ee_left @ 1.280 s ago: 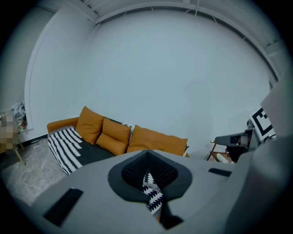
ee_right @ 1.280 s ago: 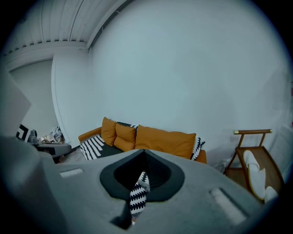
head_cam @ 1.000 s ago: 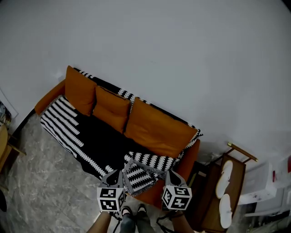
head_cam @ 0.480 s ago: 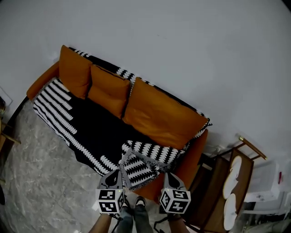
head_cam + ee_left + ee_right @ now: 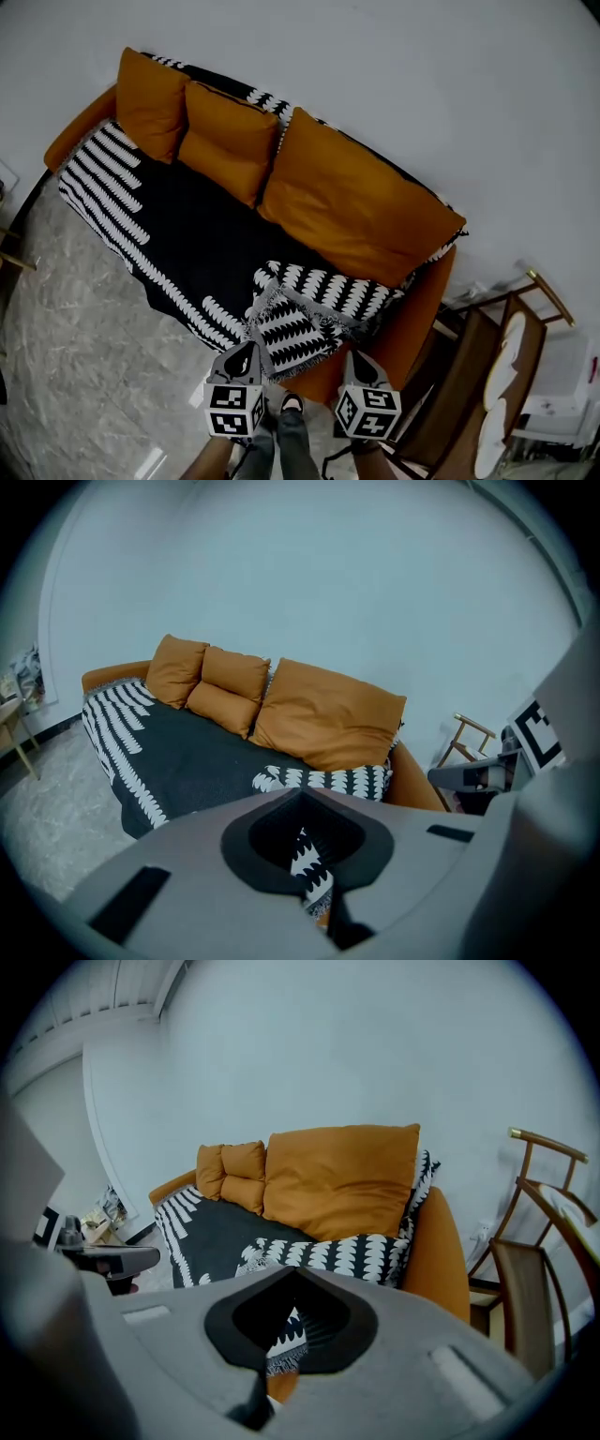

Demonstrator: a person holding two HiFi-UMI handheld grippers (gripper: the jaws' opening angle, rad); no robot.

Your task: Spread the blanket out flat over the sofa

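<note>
blanket (image 5: 178, 248): b&w, over sofa (image 5: 424, 305) seat; near right corner folded back, bunched at front edge. left gripper (image 5: 246, 351): jaws closed, pinching blanket edge. right gripper (image 5: 360, 357): same, closed on fringed edge. 3 orange cushions (image 5: 352, 211) along back.

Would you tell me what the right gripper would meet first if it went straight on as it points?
Most likely the folded black-and-white blanket just ahead of the right gripper; the large orange cushion lies behind it, though depth is unclear.
</note>
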